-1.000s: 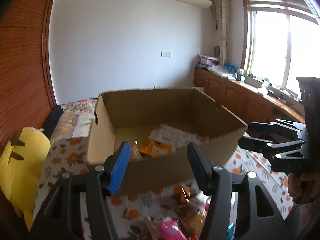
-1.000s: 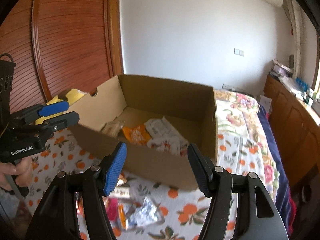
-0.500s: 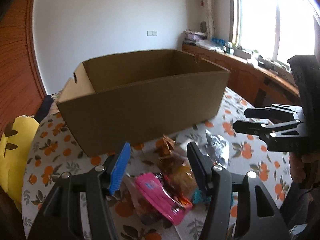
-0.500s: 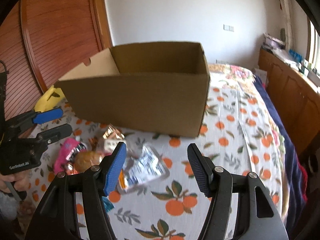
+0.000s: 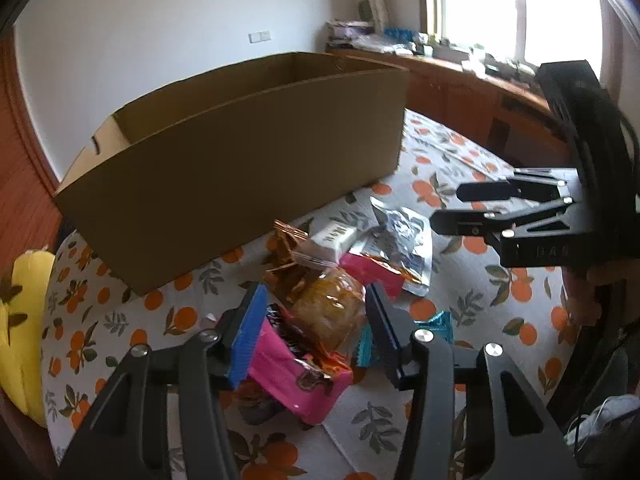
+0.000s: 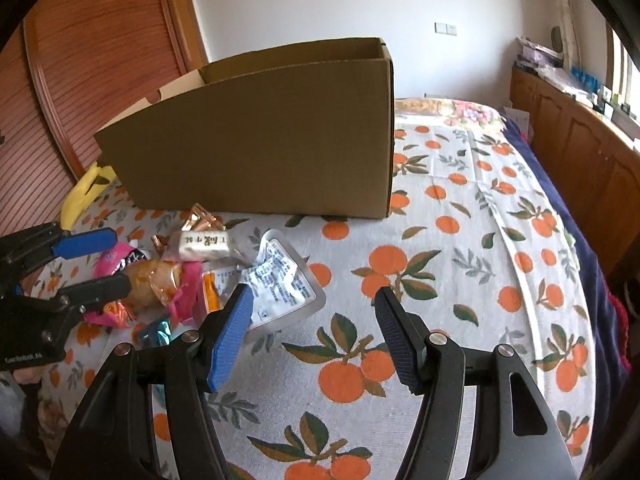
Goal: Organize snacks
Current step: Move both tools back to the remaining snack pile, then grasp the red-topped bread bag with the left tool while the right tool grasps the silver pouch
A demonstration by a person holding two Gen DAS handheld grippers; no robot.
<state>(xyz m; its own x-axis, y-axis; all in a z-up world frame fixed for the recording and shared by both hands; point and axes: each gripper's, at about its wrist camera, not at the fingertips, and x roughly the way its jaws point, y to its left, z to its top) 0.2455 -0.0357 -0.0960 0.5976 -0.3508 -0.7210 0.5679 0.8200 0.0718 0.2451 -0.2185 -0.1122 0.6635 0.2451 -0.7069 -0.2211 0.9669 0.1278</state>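
Observation:
A pile of snack packets lies on the orange-print cloth in front of a brown cardboard box (image 5: 240,152), which also shows in the right wrist view (image 6: 260,136). My left gripper (image 5: 312,320) is open, its jaws either side of a clear bag of golden pastry (image 5: 328,308), above a pink packet (image 5: 296,380). It also shows in the right wrist view (image 6: 100,260). My right gripper (image 6: 316,320) is open and empty, just right of a silver foil pouch (image 6: 280,280), and shows in the left wrist view (image 5: 460,208). A white bar (image 6: 204,244) lies near the box.
A yellow plush toy (image 5: 20,328) lies at the left edge of the bed. Wooden cabinets (image 6: 580,148) run along the right under a window. A ribbed wooden wardrobe door (image 6: 80,80) stands behind the box. A teal wrapper (image 5: 436,320) lies beside the pile.
Both grippers have come down from over the box's opening to the snack pile in front of it. The box's inside is no longer in sight. Both stay open.

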